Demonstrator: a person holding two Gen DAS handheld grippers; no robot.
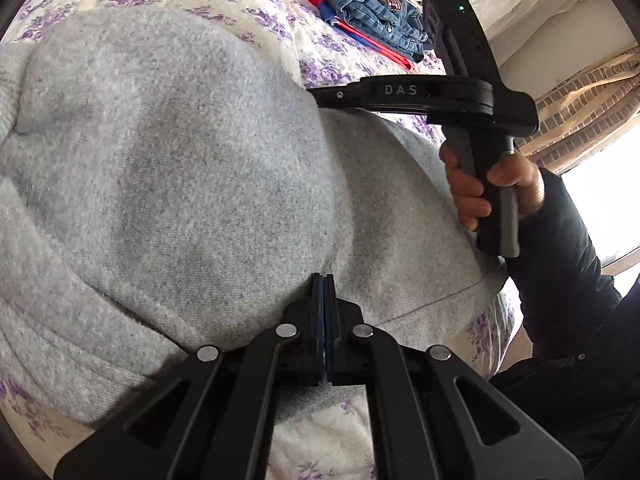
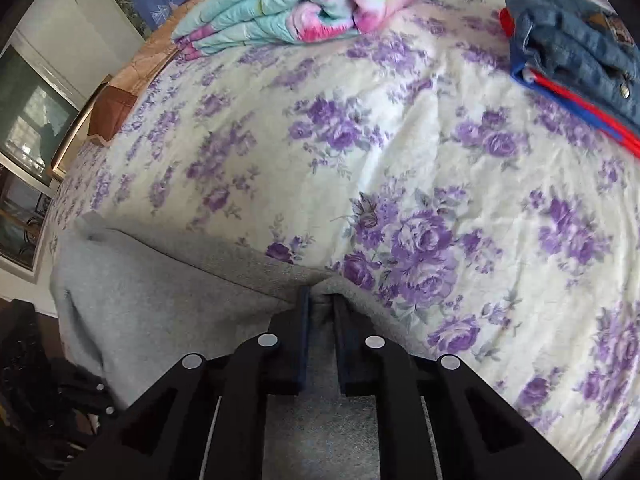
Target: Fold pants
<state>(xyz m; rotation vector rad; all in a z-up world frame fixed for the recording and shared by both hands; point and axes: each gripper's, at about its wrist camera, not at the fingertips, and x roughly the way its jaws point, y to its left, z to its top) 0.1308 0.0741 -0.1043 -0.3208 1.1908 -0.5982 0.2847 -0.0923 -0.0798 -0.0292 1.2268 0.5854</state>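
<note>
While spread across the floral bedspread (image 2: 420, 128) and filling most of the left wrist view, grey pants (image 1: 180, 168) already doubled over, more folds likely left. At upper right, folded jeans (image 1: 376, 12) set aside. Right gripper (image 2: 320, 304) pinching the pants' far edge at lower centre. Left gripper (image 1: 323, 280) clenched, grip on cloth unclear.
</note>
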